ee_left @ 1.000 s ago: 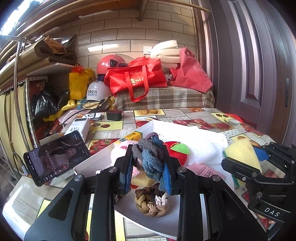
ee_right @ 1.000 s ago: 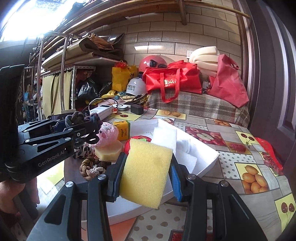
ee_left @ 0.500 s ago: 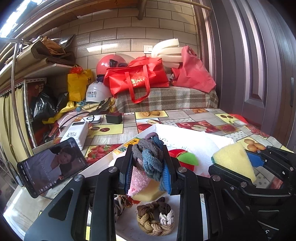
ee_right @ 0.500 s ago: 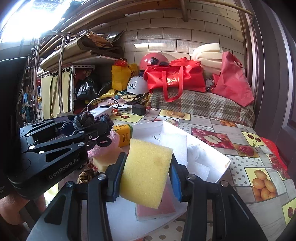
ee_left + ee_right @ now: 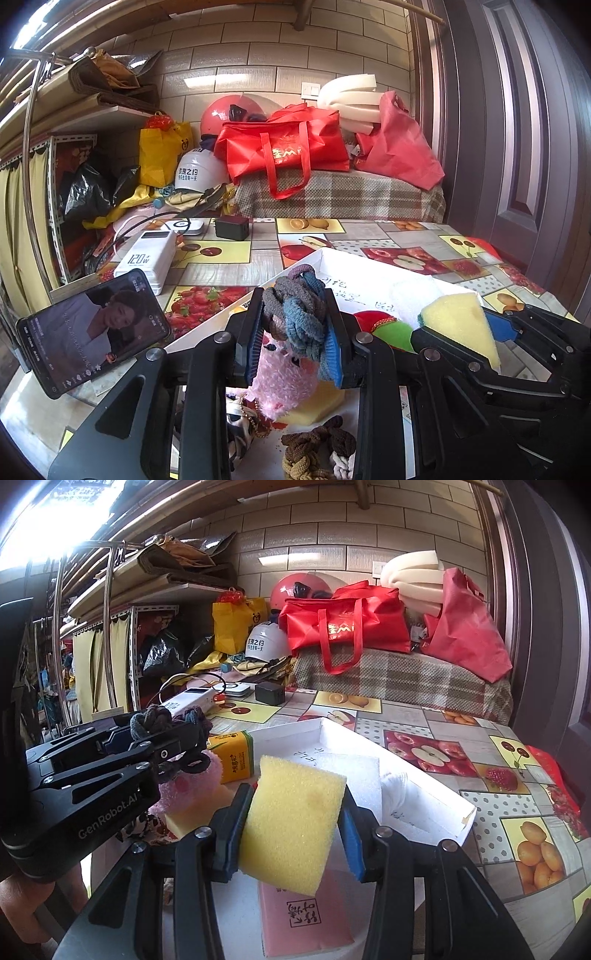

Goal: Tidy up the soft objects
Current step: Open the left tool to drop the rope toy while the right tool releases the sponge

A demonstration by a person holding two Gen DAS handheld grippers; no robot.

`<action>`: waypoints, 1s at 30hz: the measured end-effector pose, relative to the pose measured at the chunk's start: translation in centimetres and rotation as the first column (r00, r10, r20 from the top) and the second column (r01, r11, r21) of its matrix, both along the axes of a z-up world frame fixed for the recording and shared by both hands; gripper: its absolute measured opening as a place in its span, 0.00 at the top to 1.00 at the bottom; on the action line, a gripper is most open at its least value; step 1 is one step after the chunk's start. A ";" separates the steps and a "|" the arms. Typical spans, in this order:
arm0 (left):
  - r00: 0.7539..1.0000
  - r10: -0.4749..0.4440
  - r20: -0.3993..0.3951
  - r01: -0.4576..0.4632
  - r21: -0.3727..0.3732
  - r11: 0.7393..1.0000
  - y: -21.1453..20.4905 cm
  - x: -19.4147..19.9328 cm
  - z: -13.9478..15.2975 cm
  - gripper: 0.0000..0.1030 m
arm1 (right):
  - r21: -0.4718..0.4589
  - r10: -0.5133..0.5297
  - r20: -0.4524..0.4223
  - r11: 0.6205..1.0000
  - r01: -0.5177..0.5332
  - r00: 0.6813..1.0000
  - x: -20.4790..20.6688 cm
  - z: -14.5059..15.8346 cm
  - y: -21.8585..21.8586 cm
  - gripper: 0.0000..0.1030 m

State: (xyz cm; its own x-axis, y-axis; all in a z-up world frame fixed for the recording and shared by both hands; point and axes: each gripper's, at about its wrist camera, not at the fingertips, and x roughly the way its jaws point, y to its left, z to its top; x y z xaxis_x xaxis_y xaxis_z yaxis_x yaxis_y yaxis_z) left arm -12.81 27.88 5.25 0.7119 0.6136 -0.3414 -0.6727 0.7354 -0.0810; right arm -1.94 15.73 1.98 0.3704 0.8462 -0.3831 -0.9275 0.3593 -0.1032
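My left gripper (image 5: 293, 332) is shut on a grey and blue braided rope knot (image 5: 295, 314), held above the near end of a white tray (image 5: 373, 266). My right gripper (image 5: 295, 823) is shut on a yellow sponge (image 5: 291, 823), held above the tray (image 5: 436, 797); the sponge also shows in the left wrist view (image 5: 461, 321). Below lie a pink fluffy toy (image 5: 284, 380), a yellow foam block (image 5: 317, 406), a brown braided knot (image 5: 317, 450) and a red and green plush (image 5: 384, 325). The left gripper shows at left in the right wrist view (image 5: 166, 731).
A phone (image 5: 92, 332) leans at the table's left edge. A white power bank (image 5: 146, 258), a black charger (image 5: 232, 227) and a yellow carton (image 5: 232, 757) lie on the fruit-print tablecloth. A pink packet (image 5: 306, 915) lies under the sponge. Red bags (image 5: 284, 151) sit behind.
Both grippers have risen and moved forward over the tray with their loads still held. The right gripper's sponge has drawn closer to the left gripper.
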 end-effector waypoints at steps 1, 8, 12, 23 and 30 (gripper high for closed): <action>1.000 0.000 -0.001 0.000 -0.002 1.000 0.1 0.1 0.0 0.73 | -0.005 -0.001 -0.004 1.000 0.001 1.000 0.1 0.0 0.1 0.55; 1.000 0.006 -0.008 -0.006 0.020 1.000 -0.1 0.3 0.1 0.51 | -0.022 -0.006 -0.002 1.000 0.006 1.000 0.1 -0.2 0.2 0.30; 0.999 0.042 0.013 -0.043 0.056 0.998 -0.5 -0.2 0.2 0.00 | 0.000 -0.008 0.037 1.000 0.008 0.999 -0.6 0.0 -0.1 0.00; 0.997 0.061 0.036 -0.064 0.074 0.995 -0.8 -0.8 0.3 0.00 | 0.023 -0.020 0.047 1.000 0.019 0.999 -0.6 0.2 -0.3 0.00; 0.995 0.077 0.061 -0.079 0.031 0.996 -0.9 -1.9 0.2 0.00 | 0.069 -0.055 0.061 0.996 0.050 0.997 -0.7 0.4 -1.3 0.00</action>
